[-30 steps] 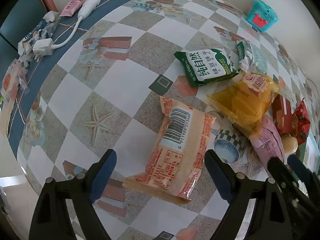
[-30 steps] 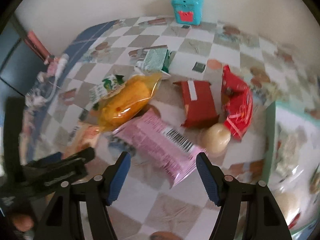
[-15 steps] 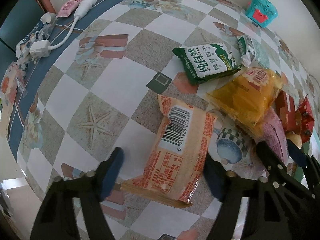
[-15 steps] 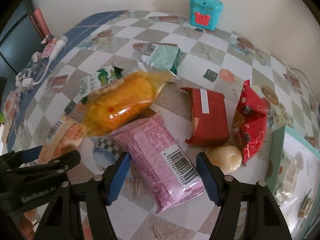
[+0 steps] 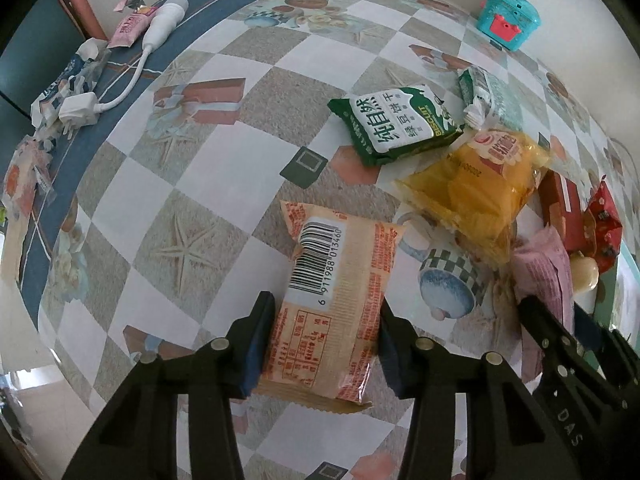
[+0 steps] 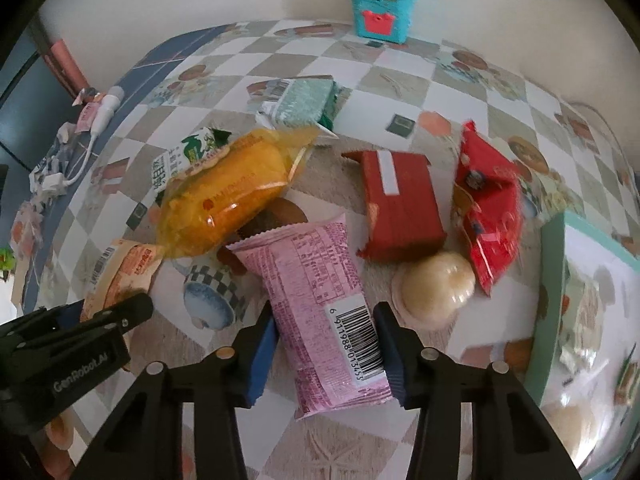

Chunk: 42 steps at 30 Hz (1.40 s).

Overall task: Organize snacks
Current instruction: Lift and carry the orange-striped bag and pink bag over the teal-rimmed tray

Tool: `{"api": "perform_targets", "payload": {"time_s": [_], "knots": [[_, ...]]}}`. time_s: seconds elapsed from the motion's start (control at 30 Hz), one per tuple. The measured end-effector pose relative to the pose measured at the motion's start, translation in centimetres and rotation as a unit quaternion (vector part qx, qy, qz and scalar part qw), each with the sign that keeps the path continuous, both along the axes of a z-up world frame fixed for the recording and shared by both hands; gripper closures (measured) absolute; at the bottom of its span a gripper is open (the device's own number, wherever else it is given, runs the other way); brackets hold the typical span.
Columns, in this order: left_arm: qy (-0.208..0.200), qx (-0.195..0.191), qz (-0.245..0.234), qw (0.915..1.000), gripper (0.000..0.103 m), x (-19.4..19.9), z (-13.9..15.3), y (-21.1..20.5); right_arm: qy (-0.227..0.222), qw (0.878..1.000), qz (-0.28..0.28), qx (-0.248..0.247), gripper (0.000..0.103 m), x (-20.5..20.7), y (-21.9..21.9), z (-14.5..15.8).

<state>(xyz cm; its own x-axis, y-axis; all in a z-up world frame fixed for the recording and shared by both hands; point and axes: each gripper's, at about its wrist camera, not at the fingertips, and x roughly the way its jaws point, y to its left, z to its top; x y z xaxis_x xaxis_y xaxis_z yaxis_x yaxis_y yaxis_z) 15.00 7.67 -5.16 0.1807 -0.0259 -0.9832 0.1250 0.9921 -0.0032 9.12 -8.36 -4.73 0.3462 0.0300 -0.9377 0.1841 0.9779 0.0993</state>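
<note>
Pink packet (image 6: 320, 300) hides between claw (image 6: 326, 344) fingers.

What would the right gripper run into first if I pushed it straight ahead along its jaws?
The right gripper already has the pink snack packet between its jaws; going on would just shove that. Beyond it, probably the yellow snack bag, though depth is unclear.

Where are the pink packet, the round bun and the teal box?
pink packet (image 6: 316, 280), right wrist view, printed middle.
round bun (image 6: 438, 284), right wrist view, domed top.
teal box (image 6: 383, 12), right wrist view, front face.
</note>
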Motion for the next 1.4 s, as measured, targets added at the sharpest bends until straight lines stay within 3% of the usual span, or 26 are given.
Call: {"api": "perform_targets", "payload": {"time_s": [0.37,0.87,1.1,1.4], "knots": [[-0.025,0.013,-0.005,0.9996,0.054,-1.3,1.1,-0.9,0.001,0.998,-0.054,0.037,0.057,-3.3,-1.5,1.6],[-0.091,0.027,0.005,0.9955,0.055,-4.4,5.4,-2.1,-0.063,0.988,-0.13,0.051,0.057,-7.5,-4.8,7.1],[-0.12,0.011,-0.005,0.9927,0.055,-5.1,7.4,-3.6,-0.08,0.98,-0.178,0.047,0.057,-8.8,-8.1,8.9],[-0.136,-0.004,-0.054,0.9892,0.055,-6.4,9.4,-7.9,-0.096,0.961,-0.255,0.039,0.057,-11.4,-13.2,10.2]]}}
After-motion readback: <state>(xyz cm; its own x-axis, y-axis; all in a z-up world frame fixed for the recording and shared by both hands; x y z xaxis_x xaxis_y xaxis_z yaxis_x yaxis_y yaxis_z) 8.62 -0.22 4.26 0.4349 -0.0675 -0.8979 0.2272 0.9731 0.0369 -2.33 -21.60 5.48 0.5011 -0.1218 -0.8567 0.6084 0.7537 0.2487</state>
